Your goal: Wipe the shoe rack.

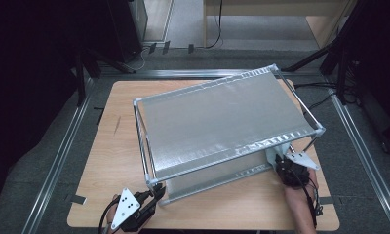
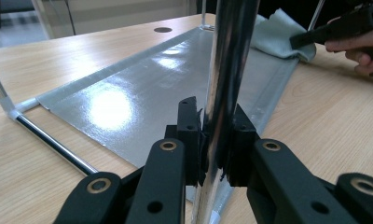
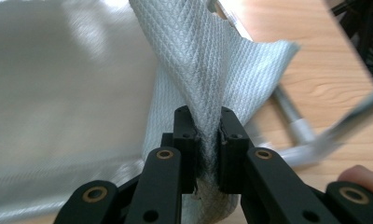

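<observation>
Two-tier rack (image 1: 222,117) with chrome tube frame and silver-grey sheet shelves sits skewed on the light wooden bench (image 1: 110,165), long axis running from near-left to far-right in the high view.

Left gripper (image 1: 156,191) is clamped on the shiny chrome upright post (image 2: 226,84) at the rack's near-left corner; jaws narrow, pads pressing the tube on both sides in the left gripper view. Looks like it's just bracing the frame.

Right gripper (image 3: 207,135) is closed on a pale grey-blue waffle-textured cloth (image 3: 208,60), pinched tight between the pads, with the fold fanning up above the jaws. In the high view it's at the rack's near-right corner (image 1: 293,168), down at lower-shelf level, under the overhang of the top shelf. The left gripper view shows that cloth (image 2: 278,39) bunched on the far end of the glossy lower shelf sheet (image 2: 142,88).

Key relation: lower shelf stretches from the cloth toward the left gripper, along the rack's long axis. The right hand is on the cloth, so my read is the wipe runs leftward along that sheet, toward the braced post. Watch clearance under the top shelf and the corner legs.
</observation>
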Motion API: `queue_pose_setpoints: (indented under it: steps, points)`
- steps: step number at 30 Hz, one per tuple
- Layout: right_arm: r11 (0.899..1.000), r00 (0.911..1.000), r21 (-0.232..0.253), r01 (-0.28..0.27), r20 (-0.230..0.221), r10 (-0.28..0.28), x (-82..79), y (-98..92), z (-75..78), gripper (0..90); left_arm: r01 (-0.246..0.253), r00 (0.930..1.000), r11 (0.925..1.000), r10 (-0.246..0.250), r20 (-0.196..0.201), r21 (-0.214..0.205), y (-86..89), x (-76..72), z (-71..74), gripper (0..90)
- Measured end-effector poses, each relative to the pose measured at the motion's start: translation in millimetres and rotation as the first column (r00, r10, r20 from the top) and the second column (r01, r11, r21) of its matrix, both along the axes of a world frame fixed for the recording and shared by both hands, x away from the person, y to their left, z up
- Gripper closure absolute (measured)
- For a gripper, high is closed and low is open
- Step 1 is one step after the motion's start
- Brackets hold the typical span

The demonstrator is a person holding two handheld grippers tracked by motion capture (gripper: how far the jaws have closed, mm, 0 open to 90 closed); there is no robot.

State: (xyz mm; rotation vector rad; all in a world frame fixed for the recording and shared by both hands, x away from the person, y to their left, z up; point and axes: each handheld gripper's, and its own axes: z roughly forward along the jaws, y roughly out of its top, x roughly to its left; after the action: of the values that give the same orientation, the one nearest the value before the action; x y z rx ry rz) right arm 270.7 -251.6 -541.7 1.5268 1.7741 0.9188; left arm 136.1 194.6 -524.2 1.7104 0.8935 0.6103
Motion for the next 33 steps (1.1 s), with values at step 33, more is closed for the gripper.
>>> queue_pose_setpoints:
  steps: [33]
  points:
    - [0.795,0.7955,-0.013,-0.606,-0.012,0.606,-87.9,221.3,-8.0,80.9,-0.002,1.0000,1.0000,0.002,0.004,0.005,-0.7,0.9,-0.9,80.5]
